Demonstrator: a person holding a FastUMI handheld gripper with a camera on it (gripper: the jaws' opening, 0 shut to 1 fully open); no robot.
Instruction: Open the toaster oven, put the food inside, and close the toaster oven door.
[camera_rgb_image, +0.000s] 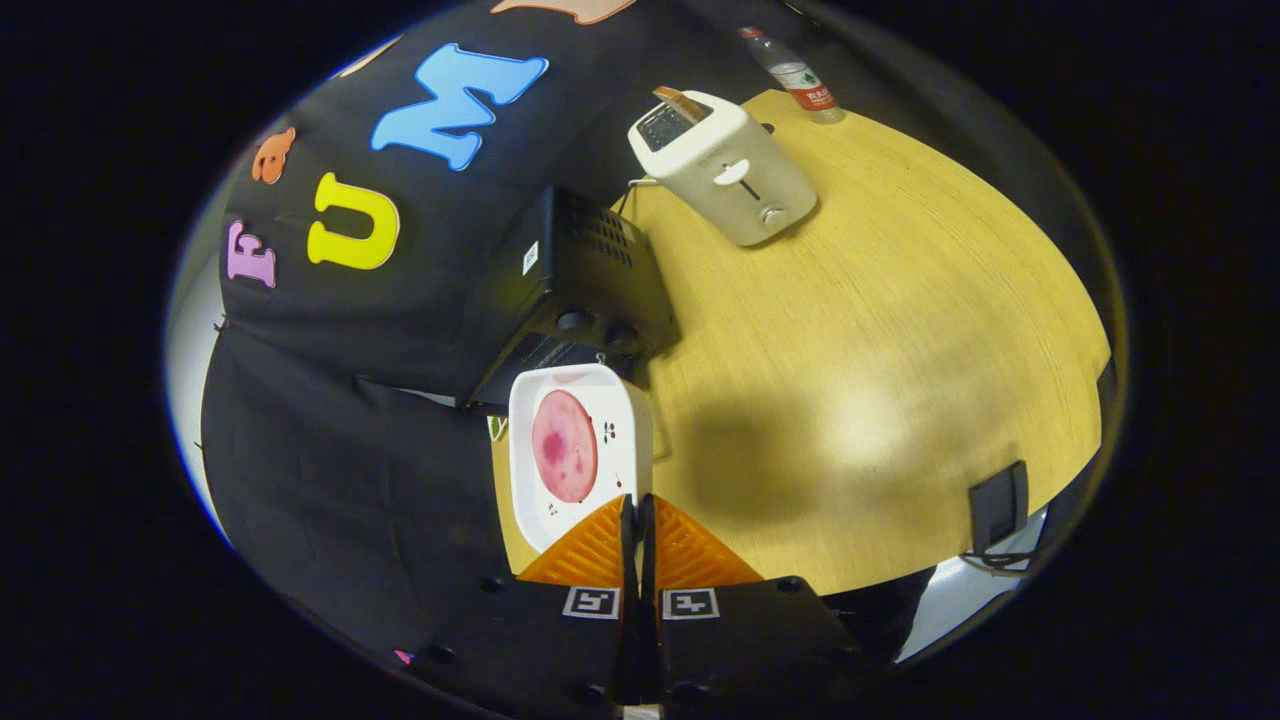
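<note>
White plate (628, 418) with a pink slice of food (565, 445) is pinched by its near rim between the almost closed fingers of the gripper (638, 535), held level so the slice stays on, just before the black toaster oven (590, 285) on the wooden table (880, 330)

— Where's the plate (628, 430)?
— Held at its near rim between the gripper (637, 510) fingers, with the food slice (565, 445) lying on it. The toaster oven (575, 290) sits just beyond.
— And further off?
— The pop-up toaster (725, 170) stands on the table (900, 330), far right of the oven; a bottle (800, 78) behind it.
</note>
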